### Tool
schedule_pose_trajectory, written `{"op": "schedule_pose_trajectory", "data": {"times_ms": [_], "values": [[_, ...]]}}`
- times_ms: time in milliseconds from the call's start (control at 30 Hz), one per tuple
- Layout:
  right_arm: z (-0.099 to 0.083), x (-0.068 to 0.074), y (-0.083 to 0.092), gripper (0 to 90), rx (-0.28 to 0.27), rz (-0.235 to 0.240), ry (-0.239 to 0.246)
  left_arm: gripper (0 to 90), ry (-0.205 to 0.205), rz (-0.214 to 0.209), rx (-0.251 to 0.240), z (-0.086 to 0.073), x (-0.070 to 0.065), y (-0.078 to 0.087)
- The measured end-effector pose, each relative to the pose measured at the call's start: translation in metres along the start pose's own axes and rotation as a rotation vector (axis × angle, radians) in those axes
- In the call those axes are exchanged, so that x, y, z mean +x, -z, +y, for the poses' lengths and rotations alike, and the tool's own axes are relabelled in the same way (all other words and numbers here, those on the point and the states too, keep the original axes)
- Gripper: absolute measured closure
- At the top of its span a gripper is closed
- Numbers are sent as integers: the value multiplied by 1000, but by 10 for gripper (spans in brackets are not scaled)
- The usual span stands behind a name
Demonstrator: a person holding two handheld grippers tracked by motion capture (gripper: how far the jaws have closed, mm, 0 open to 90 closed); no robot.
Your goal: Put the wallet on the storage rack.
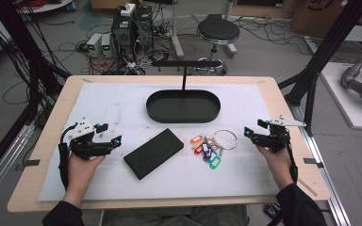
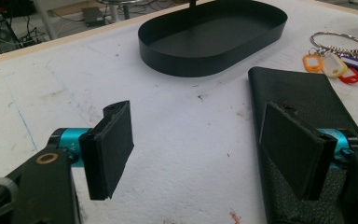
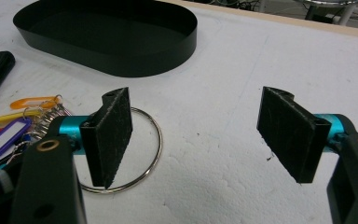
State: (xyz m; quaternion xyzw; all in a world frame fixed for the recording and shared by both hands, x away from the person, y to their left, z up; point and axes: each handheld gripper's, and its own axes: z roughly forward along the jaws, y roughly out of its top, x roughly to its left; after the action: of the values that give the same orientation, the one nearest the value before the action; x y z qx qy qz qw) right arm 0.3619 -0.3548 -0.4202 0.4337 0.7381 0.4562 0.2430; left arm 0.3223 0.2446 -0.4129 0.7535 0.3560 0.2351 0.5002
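So the bunch of keys with coloured plastic tags on a big metal ring (image 1: pixel 213 147) was lying flat on the white foam mat (image 1: pixel 122 101) that covered the counter (image 1: pixel 47 127), a bit right of centre and in front of the tray. The right claw (image 1: pixel 250 133) was the nearer one by a good margin: the ring sat just to its left in the high view, and in the right gripper view part of the ring's curve (image 3: pixel 154 140) showed in the gap between the pads, while the tags fanned out past the left pad. The bunch ran roughly crosswise, ring end toward the right claw, tags toward the middle. That claw was spread wide with nothing in it, and the pads weren't touching the ring. The flat black textured rectangular case (image 1: pixel 153 153) lay just left of the keys, angled diagonally with its long axis running from near-left to far-right, and the left claw (image 1: pixel 115 141) was beside its near-left end, also wide open and empty. In the left gripper view the case (image 2: pixel 298 93) ran up along the right pad. Behind both things was the black oval metal tray (image 1: pixel 183 106) with an upright T-shaped stand, and the tray had nothing in it.
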Motion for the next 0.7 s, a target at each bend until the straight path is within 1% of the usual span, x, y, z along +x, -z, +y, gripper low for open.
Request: {"op": "schedule_pose_trajectory", "data": {"times_ms": [100, 133, 300, 367, 500, 533, 667, 700], "values": [[0, 0, -1, 268, 5, -2, -7, 256, 6, 1, 2, -1, 1, 1], [0, -1, -1, 268, 1, -3, -1, 256, 8, 0, 3, -1, 1, 1], [0, -3, -2, 268, 1, -5, -6, 256, 6, 2, 6, -1, 0, 2], [0, -4, -2, 268, 0, -8, -6, 256, 13, 1, 7, -1, 0, 1], [0, -3, -1, 268, -5, -11, -9, 256, 18, -12, 13, -2, 0, 0], [0, -3, 0, 268, -5, -10, -12, 256, 24, -17, 14, -2, -1, -1], [0, -3, 2, 268, -3, -12, -15, 256, 28, -28, 28, -2, -4, -4], [0, -3, 2, 268, -5, -14, -15, 273, 32, -32, 29, -2, -5, -5]]}}
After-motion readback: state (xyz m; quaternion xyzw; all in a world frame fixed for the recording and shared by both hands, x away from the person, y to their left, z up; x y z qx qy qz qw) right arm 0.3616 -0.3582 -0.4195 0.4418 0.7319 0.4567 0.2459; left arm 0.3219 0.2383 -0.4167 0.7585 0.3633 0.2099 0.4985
